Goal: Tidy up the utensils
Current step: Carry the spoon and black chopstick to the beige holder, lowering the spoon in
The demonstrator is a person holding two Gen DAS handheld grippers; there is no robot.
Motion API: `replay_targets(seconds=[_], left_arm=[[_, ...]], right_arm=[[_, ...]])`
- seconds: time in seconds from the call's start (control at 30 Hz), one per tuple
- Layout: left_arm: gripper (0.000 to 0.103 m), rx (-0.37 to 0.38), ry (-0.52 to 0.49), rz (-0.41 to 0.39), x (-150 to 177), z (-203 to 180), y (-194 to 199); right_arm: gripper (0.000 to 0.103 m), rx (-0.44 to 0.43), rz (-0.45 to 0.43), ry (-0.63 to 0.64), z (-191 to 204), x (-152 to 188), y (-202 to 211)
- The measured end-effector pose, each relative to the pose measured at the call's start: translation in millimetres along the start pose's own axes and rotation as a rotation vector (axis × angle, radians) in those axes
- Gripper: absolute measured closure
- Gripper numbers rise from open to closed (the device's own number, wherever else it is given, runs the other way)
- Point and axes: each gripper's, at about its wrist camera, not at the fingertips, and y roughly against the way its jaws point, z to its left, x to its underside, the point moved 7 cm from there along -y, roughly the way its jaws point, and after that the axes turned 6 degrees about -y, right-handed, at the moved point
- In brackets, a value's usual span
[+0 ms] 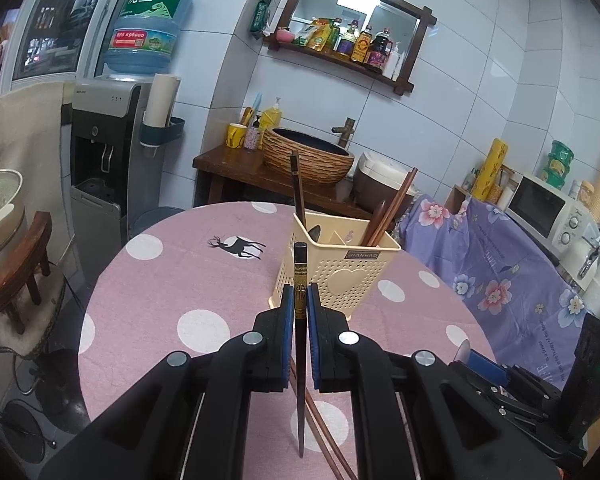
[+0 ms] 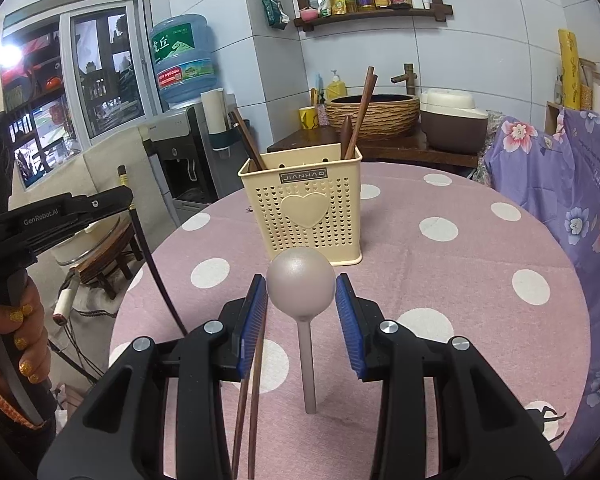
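Left gripper [image 1: 299, 304] pinching a dark chopstick [image 1: 300, 360], right gripper [image 2: 301, 300] part-spread around a grey ladle [image 2: 301, 284], pad contact unclear, holder [image 2: 302, 208] contents half hidden, brown chopsticks [image 2: 248, 408] cut off below.

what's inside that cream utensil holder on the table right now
Inside the cream holder: a dark chopstick at one side, brown wooden chopsticks and a wooden handle at the other. Their lower ends are hidden by the walls.

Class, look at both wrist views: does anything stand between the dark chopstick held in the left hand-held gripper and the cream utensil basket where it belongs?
Nothing visible does. The left hand-held gripper grips the dark chopstick above the tablecloth, and only bare cloth lies between it and the utensil basket. The basket's compartments already hold utensils, but open space remains.
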Motion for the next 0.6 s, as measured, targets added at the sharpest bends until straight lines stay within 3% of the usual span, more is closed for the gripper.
replay_targets(seconds=[0.23, 0.4, 0.6], left_arm=[[0.095, 0.040, -0.031, -0.054, -35, -10, 7], [0.095, 0.065, -0.064, -0.162, -102, -29, 16], [0.095, 0.013, -0.106, -0.294, -182, -52, 10]], right_arm=[[0.066, -0.051, -0.018, 0.016, 6, -35, -2], [0.066, -0.064, -0.111, 0.050, 19, -109, 0], [0.066, -0.061, -0.226, 0.031, 29, -200, -8]])
